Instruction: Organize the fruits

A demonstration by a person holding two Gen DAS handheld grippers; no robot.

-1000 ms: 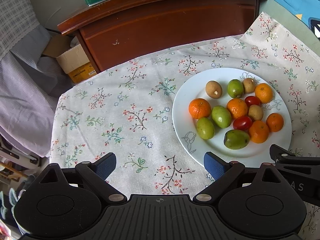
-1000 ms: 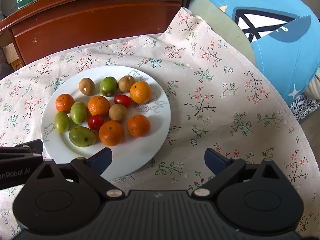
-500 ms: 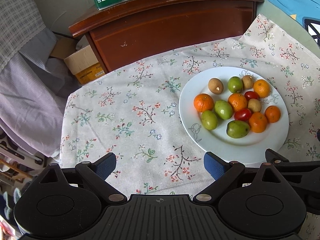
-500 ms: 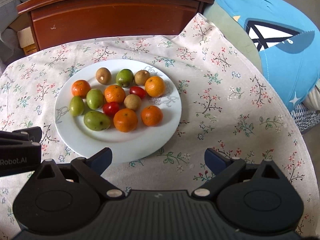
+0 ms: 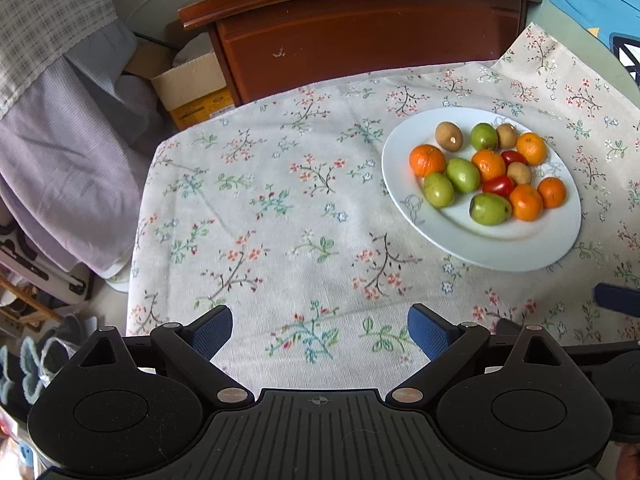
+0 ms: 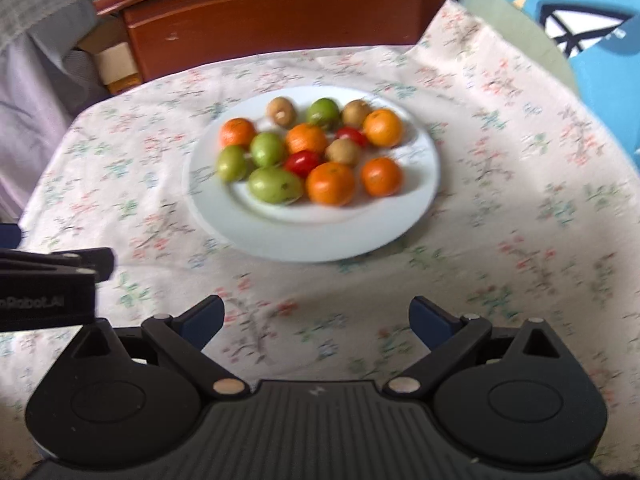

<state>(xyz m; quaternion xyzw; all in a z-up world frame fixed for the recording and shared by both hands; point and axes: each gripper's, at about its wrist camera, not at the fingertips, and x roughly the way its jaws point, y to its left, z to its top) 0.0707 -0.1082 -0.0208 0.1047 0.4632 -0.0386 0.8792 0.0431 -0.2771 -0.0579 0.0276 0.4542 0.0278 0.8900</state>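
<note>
A white plate (image 5: 520,252) was seen on the flower-printed cloth (image 5: 280,208) over the table, at the right of the left wrist frame and near the centre of the right wrist frame. All the fruit was gathered on it in one loose cluster: five oranges (image 5: 427,159), four green fruits (image 5: 489,209), three brown fruits (image 5: 448,135) and two red tomatoes (image 5: 498,185). The kinds were mixed among one another rather than grouped; the tomatoes lay between oranges and brown fruits, and the green fruits were spread along the left of the cluster. No fruit was seen on the cloth outside the plate. The left claw (image 5: 320,330) was held wide open over bare cloth at the bottom of its frame, with nothing between its fingers, and the right claw (image 6: 316,316) was likewise spread wide and empty, well short of the plate's near rim. If gathering onto the plate was what was wanted, that state was already shown; if sorting by kind was meant, the mixing was left to be undone. Which was the case could not be settled from the views. The right wrist view was blurred.
</note>
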